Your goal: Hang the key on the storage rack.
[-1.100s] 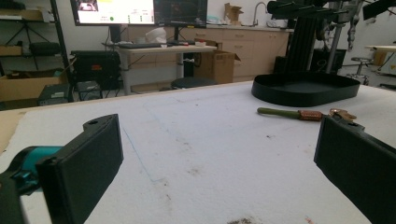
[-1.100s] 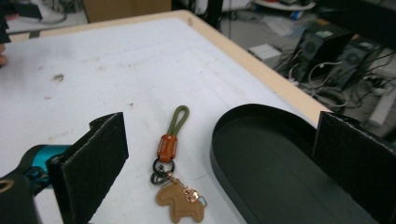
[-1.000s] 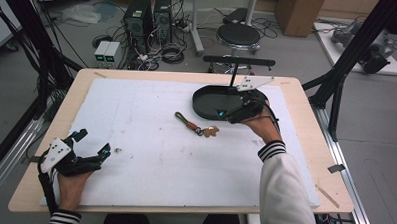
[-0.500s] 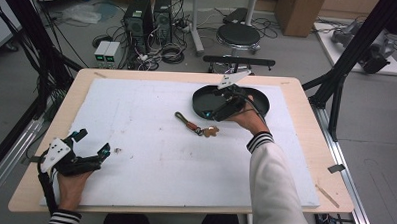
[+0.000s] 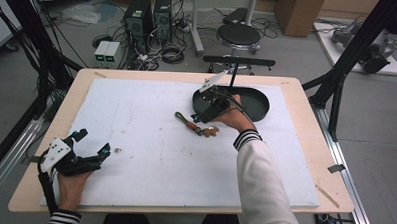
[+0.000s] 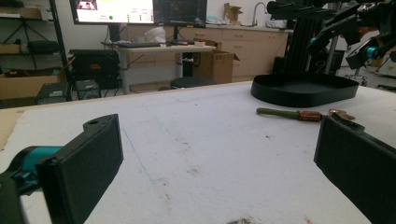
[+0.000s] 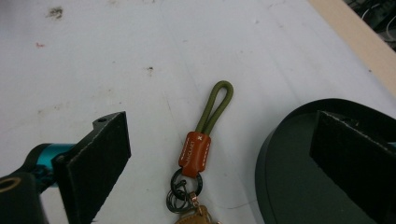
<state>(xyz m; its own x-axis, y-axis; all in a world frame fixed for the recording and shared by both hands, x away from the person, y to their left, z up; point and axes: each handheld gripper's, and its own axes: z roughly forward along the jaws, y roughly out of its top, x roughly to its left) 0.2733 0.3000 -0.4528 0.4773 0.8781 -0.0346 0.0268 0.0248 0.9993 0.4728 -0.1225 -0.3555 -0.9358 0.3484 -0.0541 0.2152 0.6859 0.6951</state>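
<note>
Your right tongs (image 7: 219,154) gape, empty, over the olive cord keychain (image 7: 204,135) with its stitched leather tab; its lower end is cut off. Your left tongs (image 6: 219,163) gape empty too.

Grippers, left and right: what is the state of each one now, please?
Left gripper: open, holding nothing.
Right gripper: open, above the keychain, holding nothing.

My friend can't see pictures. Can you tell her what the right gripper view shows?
A keychain with a green cord loop and brown leather tab lies on the white table cover, between the open black jaws of the right gripper. A black tray sits just beside it.
</note>
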